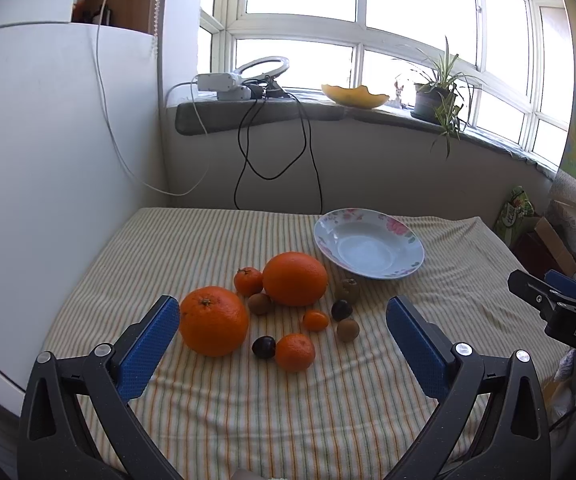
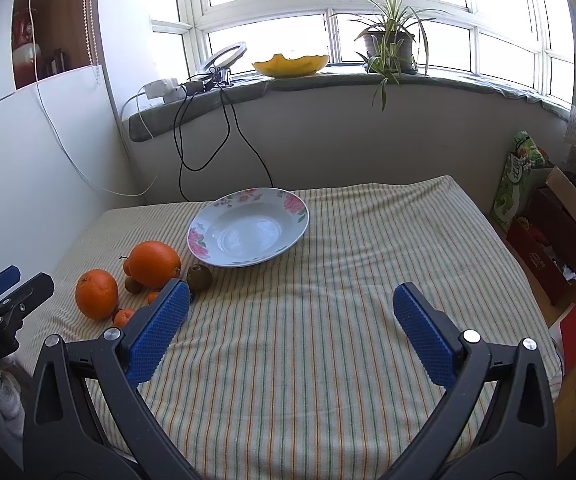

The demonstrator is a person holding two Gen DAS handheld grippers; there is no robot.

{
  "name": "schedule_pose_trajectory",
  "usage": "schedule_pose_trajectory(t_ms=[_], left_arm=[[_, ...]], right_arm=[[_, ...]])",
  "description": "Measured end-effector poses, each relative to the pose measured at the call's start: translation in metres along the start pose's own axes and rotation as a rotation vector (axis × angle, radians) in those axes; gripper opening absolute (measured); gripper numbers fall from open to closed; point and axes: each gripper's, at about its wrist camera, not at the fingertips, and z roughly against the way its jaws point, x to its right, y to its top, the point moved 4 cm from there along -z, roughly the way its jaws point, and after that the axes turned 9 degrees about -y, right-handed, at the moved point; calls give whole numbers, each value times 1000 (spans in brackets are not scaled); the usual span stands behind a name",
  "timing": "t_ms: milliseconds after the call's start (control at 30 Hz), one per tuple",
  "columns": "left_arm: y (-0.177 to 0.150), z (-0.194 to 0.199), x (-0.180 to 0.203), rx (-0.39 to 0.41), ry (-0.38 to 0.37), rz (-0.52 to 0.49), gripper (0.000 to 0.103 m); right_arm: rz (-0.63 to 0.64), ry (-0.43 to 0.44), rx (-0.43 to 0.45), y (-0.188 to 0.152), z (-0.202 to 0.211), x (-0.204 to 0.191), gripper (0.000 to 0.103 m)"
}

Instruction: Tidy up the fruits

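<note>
Floral plate (image 1: 402, 236) bare, fruits (image 1: 288, 304) alongside

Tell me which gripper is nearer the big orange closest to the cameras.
Left. The left gripper hangs open right behind the near orange, one of its fingers beside it. The right gripper is open over bare striped cloth, off to the orange's right.

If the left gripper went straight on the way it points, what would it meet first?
Probably the small fruits: with jaws open, the left gripper points at the dark plum and small mandarin. Depth is hard to judge.
</note>
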Motion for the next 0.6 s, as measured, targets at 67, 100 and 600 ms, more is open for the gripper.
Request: schedule_pose_trajectory(t_ms=[67, 100, 600], left_arm=[[0, 0, 0, -1, 0, -1, 103], [0, 0, 0, -2, -1, -1, 103], [1, 1, -1, -2, -4, 2, 103]], right_arm=[[0, 4, -2, -1, 0, -1, 103], [-1, 5, -2, -1, 0, -1, 103], [0, 16, -5, -1, 1, -4, 103]])
